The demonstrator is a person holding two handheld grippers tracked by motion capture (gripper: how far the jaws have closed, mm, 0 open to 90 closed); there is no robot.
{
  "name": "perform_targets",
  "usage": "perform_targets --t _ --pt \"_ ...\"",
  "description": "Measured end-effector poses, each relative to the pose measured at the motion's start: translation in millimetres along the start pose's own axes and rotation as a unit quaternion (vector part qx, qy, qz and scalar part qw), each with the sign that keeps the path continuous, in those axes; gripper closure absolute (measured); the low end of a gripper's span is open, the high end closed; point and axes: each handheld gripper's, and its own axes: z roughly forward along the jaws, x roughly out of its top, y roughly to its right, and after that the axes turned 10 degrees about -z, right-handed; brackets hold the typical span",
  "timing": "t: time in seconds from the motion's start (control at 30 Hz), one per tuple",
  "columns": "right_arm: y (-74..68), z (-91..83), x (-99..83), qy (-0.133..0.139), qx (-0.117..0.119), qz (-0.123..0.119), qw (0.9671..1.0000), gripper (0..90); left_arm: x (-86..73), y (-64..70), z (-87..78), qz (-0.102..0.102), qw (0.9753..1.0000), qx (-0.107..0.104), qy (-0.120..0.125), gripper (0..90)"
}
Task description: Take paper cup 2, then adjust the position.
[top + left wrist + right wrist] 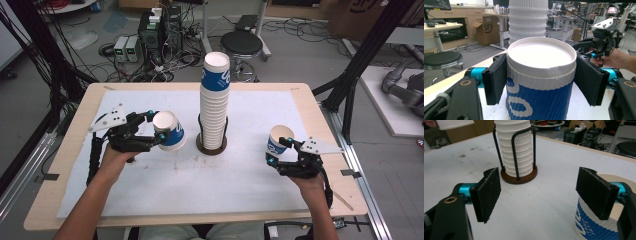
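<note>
Tilting mouth-up toward camera, blue-white cup (169,130) clamped between left gripper (156,131) pads, lifted left of cup stack (215,100) in wire holder (518,175). Second cup (279,139) upright on bench (150,200), empty, beside spread-wide right gripper (282,152).

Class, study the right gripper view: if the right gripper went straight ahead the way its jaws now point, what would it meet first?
Probably the stack of cups in its wire holder, which stands ahead between the open jaws of the right gripper. The blue-and-white cup sits beside the right-hand jaw, off that line. Depth is uncertain.
</note>
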Motion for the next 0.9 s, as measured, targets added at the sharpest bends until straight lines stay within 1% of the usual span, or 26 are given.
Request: perform_targets --t 0.13,0.23,0.37,0.4,0.47,0.5,0.6,0.63,0.8,0.87,0.9 --pt "-1.7 -1.5 0.9 0.0 -0.001 -0.004 1.0 20.7 -6.3 1.0 0.9 -0.007 1.0 -0.002 0.001 30.1" --pt "-1.6 -4.3 1.8 0.006 -0.004 -0.006 1.0 20.7 -8.5 2.6 1.5 -0.007 1.0 -0.005 -0.001 30.1" --pt "-1.9 -5.1 2.5 0.011 -0.001 -0.007 0.9999 20.7 -11.4 4.9 3.8 -0.006 0.9999 -0.009 -0.006 30.1" --pt "-2.2 -3.9 2.8 0.012 0.006 -0.005 0.9999 20.7 -12.2 5.1 4.3 -0.005 0.9999 -0.01 -0.006 30.1" --pt "-3.6 -1.8 3.6 0.011 0.012 -0.008 0.9998 20.7 -14.5 5.5 5.4 -0.004 0.9999 -0.012 -0.007 30.1" --pt "-4.6 -0.2 4.0 0.014 0.017 -0.009 0.9997 20.6 -15.7 5.5 5.8 -0.004 0.9999 -0.013 -0.008 30.1" --pt "-8.3 3.7 5.7 0.015 0.032 -0.01 0.9993 20.6 -20.6 6.7 7.0 -0.008 0.9998 -0.018 -0.008 30.1" --pt "-9.5 5.4 6.3 0.016 0.036 -0.014 0.9991 20.6 -22.3 7.0 7.5 -0.009 0.9997 -0.02 -0.008 30.1" --pt "-18.6 14.8 12.3 0.015 0.063 -0.025 0.9976 20.7 -30.9 12.0 11.5 -0.008 0.9995 -0.028 -0.012 30.1" --pt "-23.2 17.3 14.8 0.015 0.073 -0.026 0.9969 20.7 -33.8 13.8 13.0 -0.008 0.9993 -0.032 -0.014 30.1" --pt "-25.1 18.5 15.6 0.015 0.078 -0.028 0.9964 20.7 -35.2 14.9 14.1 -0.01 0.9992 -0.035 -0.015 30.1"
